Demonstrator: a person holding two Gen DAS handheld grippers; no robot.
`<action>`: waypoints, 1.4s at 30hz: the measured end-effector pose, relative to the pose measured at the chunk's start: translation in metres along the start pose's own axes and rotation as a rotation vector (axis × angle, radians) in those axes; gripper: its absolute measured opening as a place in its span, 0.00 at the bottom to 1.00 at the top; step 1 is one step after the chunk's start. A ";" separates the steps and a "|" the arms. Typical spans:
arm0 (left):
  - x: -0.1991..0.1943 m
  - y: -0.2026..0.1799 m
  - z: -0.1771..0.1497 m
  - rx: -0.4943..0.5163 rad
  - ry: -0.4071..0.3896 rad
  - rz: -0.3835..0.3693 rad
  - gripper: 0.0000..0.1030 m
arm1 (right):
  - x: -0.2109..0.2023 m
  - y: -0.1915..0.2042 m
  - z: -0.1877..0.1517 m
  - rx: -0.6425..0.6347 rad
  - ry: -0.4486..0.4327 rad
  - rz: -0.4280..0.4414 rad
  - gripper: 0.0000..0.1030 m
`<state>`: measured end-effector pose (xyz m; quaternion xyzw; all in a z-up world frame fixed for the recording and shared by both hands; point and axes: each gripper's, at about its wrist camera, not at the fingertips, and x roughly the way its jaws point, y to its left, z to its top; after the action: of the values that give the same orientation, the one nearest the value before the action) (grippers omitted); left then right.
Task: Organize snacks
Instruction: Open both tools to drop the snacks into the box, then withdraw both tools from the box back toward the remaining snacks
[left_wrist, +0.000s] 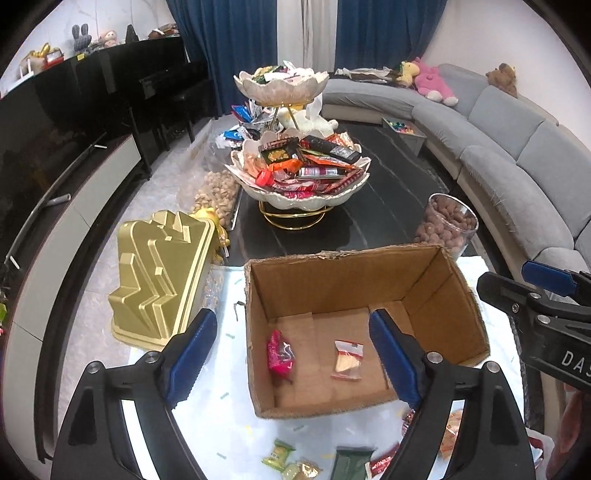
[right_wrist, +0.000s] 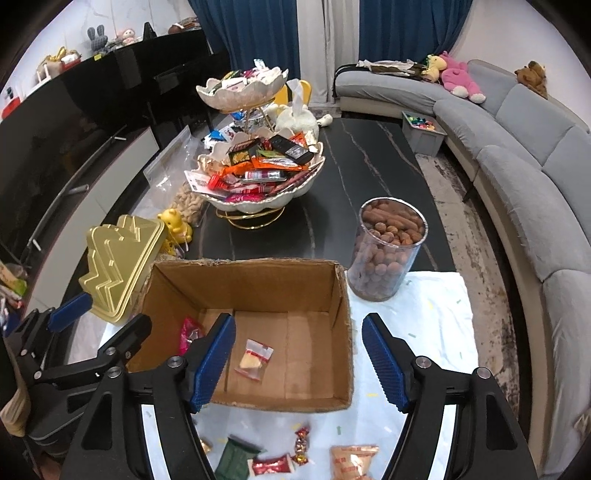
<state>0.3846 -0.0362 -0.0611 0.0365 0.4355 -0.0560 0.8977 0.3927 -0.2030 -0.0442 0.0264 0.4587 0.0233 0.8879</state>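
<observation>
The cardboard box (right_wrist: 251, 332) on the white cloth (right_wrist: 424, 325) already holds two snacks, a pink packet (left_wrist: 280, 354) and a clear yellow-filled packet (right_wrist: 255, 358). Several loose snacks (right_wrist: 273, 461) lie on the cloth in front, not yet packed. The left gripper (left_wrist: 291, 354) and right gripper (right_wrist: 299, 362) hover over the box, jaws apart and empty, so most sorting looks undone.

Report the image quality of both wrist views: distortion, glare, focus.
Left wrist view: strong fisheye bending, black corners; the cardboard box is sharp, the room's far end soft; window light glares on the black table. Right wrist view: same curvature, the sofa bows; light streaks the table; the snack packets at the bottom edge look slightly soft.
</observation>
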 end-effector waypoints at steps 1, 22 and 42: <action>-0.003 -0.001 -0.001 0.002 -0.005 0.002 0.84 | -0.004 -0.001 -0.002 0.000 -0.007 -0.003 0.70; -0.078 -0.014 -0.026 -0.004 -0.102 0.001 0.98 | -0.068 -0.017 -0.037 0.022 -0.101 -0.038 0.82; -0.108 -0.017 -0.067 0.013 -0.148 0.019 0.98 | -0.104 -0.016 -0.077 0.018 -0.171 -0.064 0.82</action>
<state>0.2637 -0.0375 -0.0180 0.0421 0.3671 -0.0530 0.9277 0.2700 -0.2236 -0.0054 0.0218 0.3822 -0.0115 0.9237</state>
